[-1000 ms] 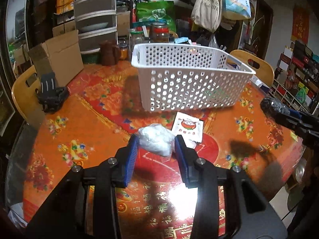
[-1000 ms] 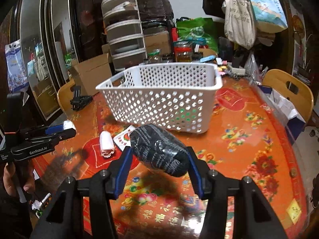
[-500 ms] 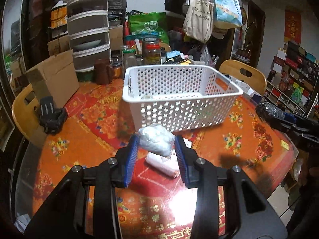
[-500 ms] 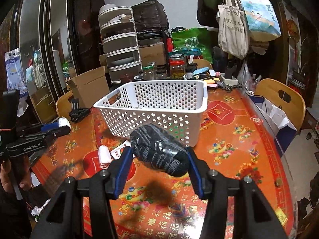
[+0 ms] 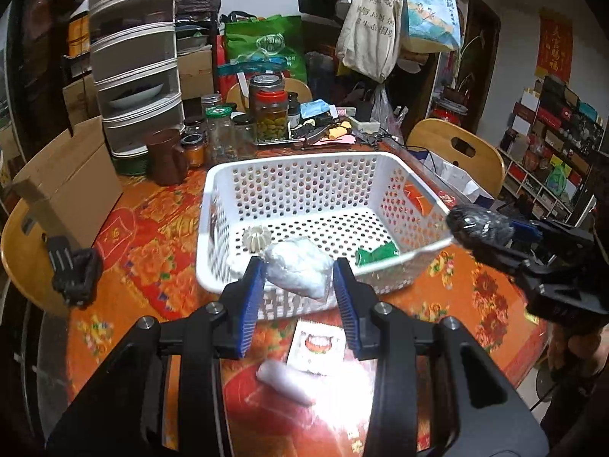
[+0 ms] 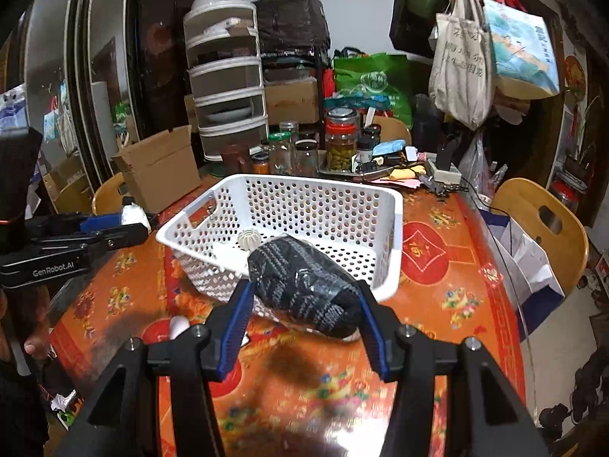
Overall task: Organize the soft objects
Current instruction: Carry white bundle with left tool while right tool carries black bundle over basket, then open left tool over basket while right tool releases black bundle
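Note:
My left gripper (image 5: 298, 297) is shut on a white soft bundle in clear wrap (image 5: 298, 268), held above the near rim of the white perforated basket (image 5: 289, 175). My right gripper (image 6: 302, 318) is shut on a dark knitted bundle in clear wrap (image 6: 304, 285), held just in front of the basket (image 6: 342, 194); it also shows in the left wrist view (image 5: 477, 224) at the basket's right corner. The basket holds a cream ribbed round object (image 5: 257, 238) and a green item (image 5: 377, 254). A white roll (image 5: 283, 381) and a small printed packet (image 5: 316, 346) lie on the table below.
The round table (image 6: 456, 304) has an orange-red patterned cover. Jars (image 5: 271, 112), a brown pot (image 5: 165, 156), a cardboard box (image 5: 68, 186) and a drawer tower (image 5: 135, 76) stand behind the basket. A black object (image 5: 74, 270) lies at the left. Wooden chairs (image 6: 540, 221) surround the table.
Both grippers have risen and moved forward with their bundles toward the basket. The basket's inside now shows, and the white roll and packet lie below the left gripper.

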Demonstrator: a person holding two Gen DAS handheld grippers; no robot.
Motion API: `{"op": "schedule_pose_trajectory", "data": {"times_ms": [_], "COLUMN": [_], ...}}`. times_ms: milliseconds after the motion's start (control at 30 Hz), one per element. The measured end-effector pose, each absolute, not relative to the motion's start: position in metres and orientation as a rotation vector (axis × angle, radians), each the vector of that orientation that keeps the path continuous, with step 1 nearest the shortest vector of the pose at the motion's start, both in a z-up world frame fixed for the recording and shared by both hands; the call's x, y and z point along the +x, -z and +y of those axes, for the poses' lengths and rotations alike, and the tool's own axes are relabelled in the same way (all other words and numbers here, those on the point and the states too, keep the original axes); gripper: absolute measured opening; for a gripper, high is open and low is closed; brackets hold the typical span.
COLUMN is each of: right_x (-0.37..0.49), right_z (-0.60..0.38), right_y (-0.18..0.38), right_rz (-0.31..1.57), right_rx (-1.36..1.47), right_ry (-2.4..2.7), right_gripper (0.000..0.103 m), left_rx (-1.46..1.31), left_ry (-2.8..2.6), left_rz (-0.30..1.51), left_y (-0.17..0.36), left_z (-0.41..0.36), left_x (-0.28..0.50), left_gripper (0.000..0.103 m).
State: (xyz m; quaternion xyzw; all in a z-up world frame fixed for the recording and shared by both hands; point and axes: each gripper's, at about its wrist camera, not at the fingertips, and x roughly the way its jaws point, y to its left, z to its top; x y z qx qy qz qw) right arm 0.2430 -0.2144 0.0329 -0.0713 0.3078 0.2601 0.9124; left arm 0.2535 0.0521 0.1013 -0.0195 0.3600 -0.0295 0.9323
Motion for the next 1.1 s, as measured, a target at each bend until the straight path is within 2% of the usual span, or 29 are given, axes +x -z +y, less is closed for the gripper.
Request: {"op": "schedule_pose_trajectory", "data": {"times_ms": [200, 667, 867, 1100], "right_x": [0.289, 0.367, 0.387, 0.396], "right_z": [-0.186, -0.148, -0.138, -0.127], "right_y": [-0.027, 0.015, 0.037, 0.05], "right_rz": [0.713, 0.894, 0.978, 1.006], "right_rx": [-0.2, -0.265, -0.314, -0.35], "right_ry": [-0.513, -0.452, -0.437, -0.418], "right_gripper": [0.053, 0.053, 0.053, 0.053], "left_rx": [-0.037, -0.017, -0.003, -0.016], "left_ry": [0.063, 0.001, -0.022, -0.029], "left_rz": [0.821, 1.06, 1.162, 1.201], "left_y": [-0.093, -0.028, 0.001, 0.015], "left_z": [0.042, 0.038, 0.037, 0.042], "left_x": [0.304, 0.403, 0.425, 0.432], "left_gripper": [0.035, 0.035, 0.035, 0.035]}}
